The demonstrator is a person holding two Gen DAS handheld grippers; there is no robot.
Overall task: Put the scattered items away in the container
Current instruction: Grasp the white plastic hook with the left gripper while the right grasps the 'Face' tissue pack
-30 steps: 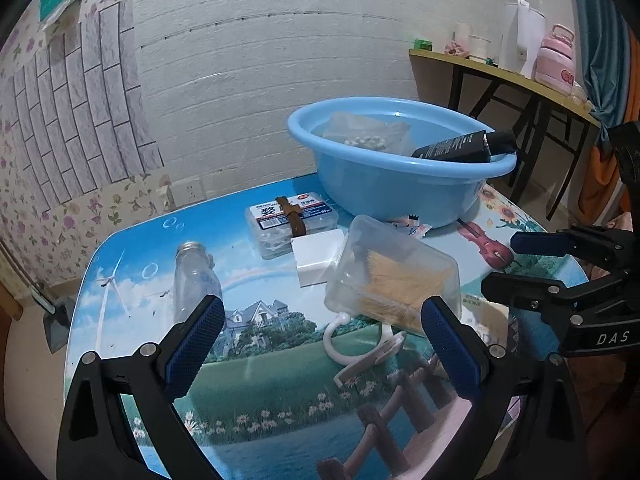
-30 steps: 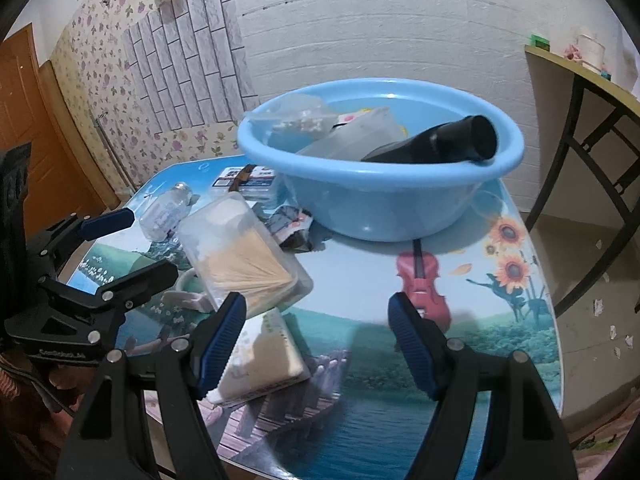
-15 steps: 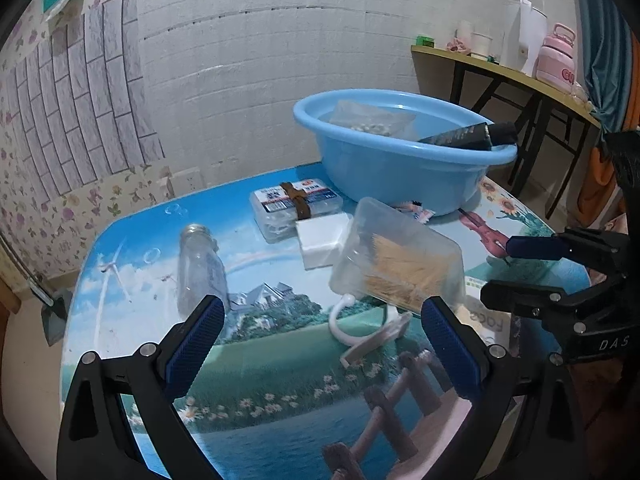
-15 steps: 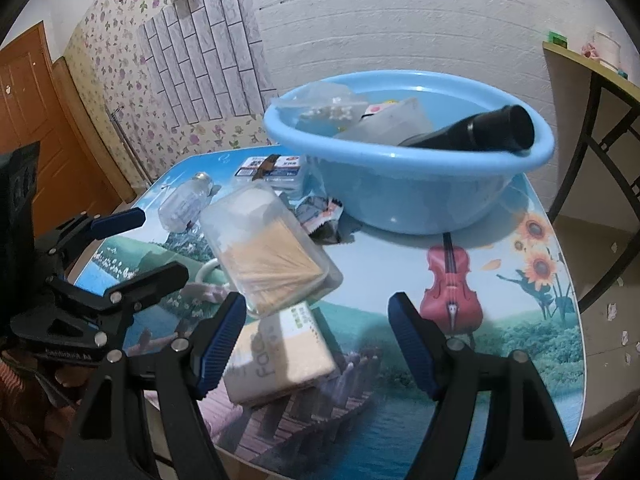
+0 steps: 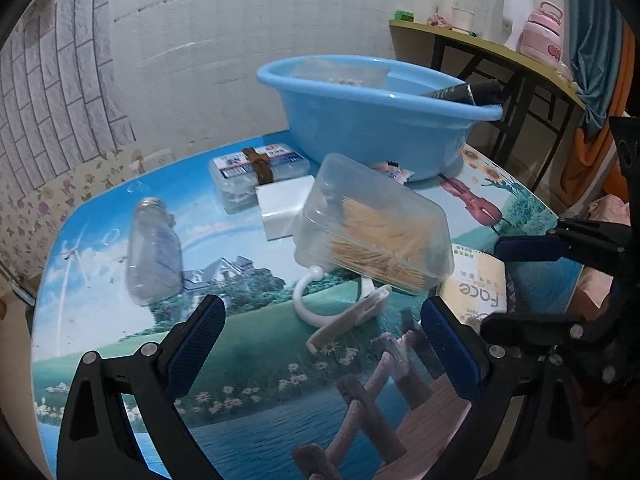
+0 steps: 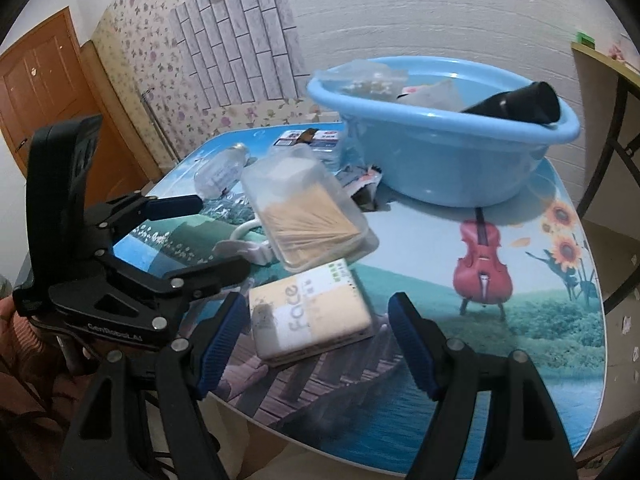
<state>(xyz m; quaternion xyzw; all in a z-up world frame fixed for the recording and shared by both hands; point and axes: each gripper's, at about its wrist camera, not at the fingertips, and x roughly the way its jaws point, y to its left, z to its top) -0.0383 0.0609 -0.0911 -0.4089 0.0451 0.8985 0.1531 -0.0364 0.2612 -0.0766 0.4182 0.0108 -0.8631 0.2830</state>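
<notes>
A blue basin stands at the far side of the table, with a black tube and clear bags inside. On the table lie a clear box of toothpicks, a white hook, a glass bottle, a banded clear case, a white box and a "Face" tissue pack. My left gripper is open and empty, near the hook. My right gripper is open and empty, around the near end of the tissue pack.
A small snack wrapper lies by the basin's foot. A side table with cups and a pink flask stands at the right. A wooden door is at the left. The table edge runs close under both grippers.
Both grippers have drawn back and lowered towards the table's near edge. The right gripper now frames the tissue pack. Nothing was picked up.
</notes>
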